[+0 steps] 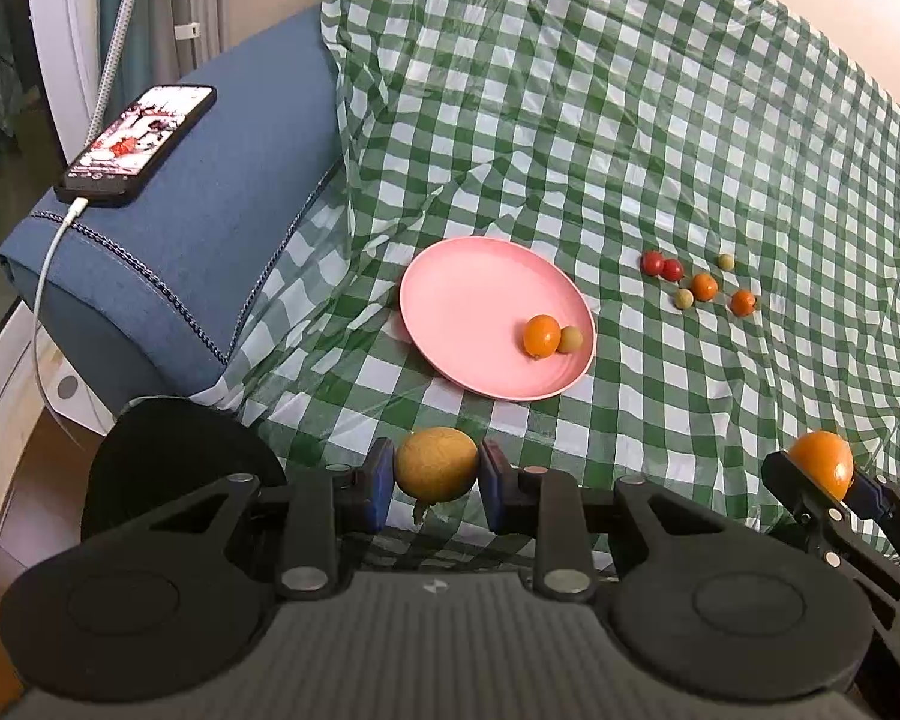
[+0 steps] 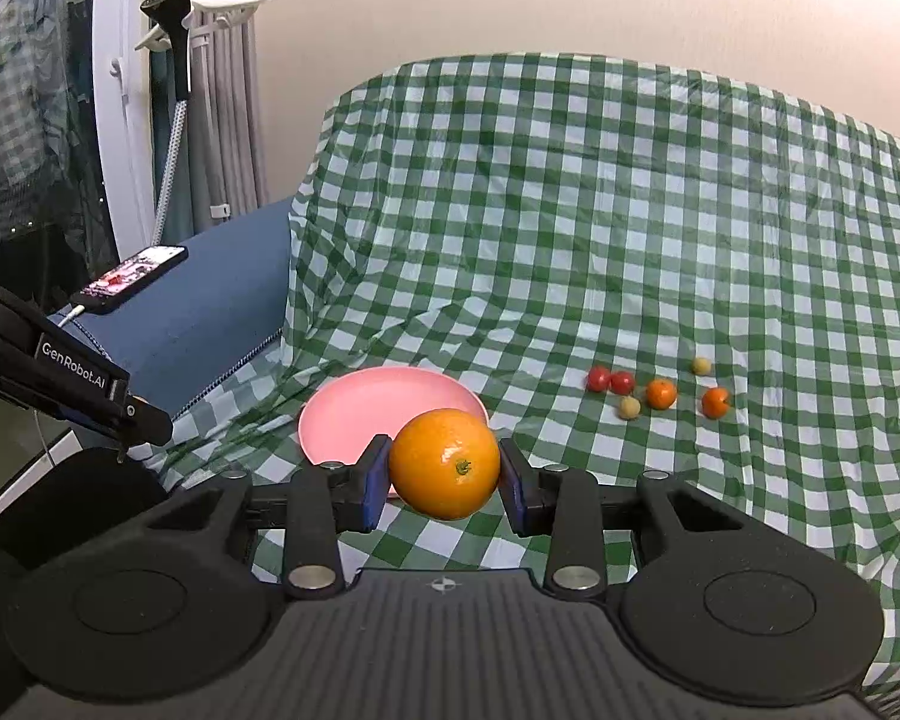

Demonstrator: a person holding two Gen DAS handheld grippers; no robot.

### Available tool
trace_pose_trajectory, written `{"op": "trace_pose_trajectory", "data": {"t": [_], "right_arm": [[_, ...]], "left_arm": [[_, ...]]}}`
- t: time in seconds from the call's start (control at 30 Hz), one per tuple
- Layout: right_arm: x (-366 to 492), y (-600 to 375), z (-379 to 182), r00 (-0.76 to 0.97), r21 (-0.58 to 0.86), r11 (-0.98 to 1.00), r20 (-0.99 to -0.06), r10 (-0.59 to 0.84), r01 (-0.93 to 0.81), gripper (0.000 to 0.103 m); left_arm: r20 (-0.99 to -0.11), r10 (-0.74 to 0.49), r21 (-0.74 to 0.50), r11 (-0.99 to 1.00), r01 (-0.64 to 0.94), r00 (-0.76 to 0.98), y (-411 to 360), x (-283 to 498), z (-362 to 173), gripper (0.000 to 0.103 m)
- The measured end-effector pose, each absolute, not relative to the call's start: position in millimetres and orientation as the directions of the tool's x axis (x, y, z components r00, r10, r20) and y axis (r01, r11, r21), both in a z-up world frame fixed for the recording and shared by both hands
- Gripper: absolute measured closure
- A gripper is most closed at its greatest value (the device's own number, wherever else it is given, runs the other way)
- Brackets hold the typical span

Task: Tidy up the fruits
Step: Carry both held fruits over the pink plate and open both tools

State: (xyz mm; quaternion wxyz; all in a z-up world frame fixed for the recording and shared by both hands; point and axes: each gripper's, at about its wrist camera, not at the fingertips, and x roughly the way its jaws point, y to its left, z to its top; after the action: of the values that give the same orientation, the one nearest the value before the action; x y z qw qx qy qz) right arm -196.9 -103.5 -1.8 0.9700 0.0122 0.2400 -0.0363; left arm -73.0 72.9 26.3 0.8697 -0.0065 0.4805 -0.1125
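I found the yellow-brown fruit (image 1: 436,464) clamped between the blue pads of my left gripper (image 1: 435,474), jaws narrowed onto its sides, held clear of the cloth just in front of the pink plate (image 1: 450,300). My right gripper (image 2: 444,474) was likewise closed on a large orange (image 2: 444,463), stem facing the camera, held in front of the plate's near rim; from the left wrist view that same orange showed at the far right edge.

On the plate lay a small orange fruit (image 1: 541,335) touching a pale greenish one (image 1: 569,339), both near the right rim.

To the right of the plate, apart from it, a loose group rested on the green checked cloth (image 1: 630,120): two red tomatoes (image 1: 661,266) touching each other, two small orange fruits (image 1: 703,287), and two pale green ones (image 1: 683,299).

Beyond the cloth's left edge I noted a blue cushion (image 1: 210,228) carrying a phone (image 1: 138,141), screen lit, with a white cable (image 1: 48,264) plugged in
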Motion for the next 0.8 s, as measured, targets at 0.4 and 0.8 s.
{"op": "trace_pose_trajectory", "data": {"t": [0.4, 0.8], "right_arm": [[-171.9, -116.2, -14.0, 0.854, 0.005, 0.996, -0.515, -0.072, 0.088, 0.064], [-119.9, -122.7, -26.7, 0.835, 0.007, 0.998, -0.548, -0.051, 0.066, 0.064]], "left_arm": [[-0.859, -0.197, -0.123, 0.975, 0.184, 0.473, 68.8, -51.7, 9.6, 0.07], [-0.871, -0.196, -0.14, 0.978, 0.154, 0.45, 59.5, 0.2, 0.4, 0.07]]}}
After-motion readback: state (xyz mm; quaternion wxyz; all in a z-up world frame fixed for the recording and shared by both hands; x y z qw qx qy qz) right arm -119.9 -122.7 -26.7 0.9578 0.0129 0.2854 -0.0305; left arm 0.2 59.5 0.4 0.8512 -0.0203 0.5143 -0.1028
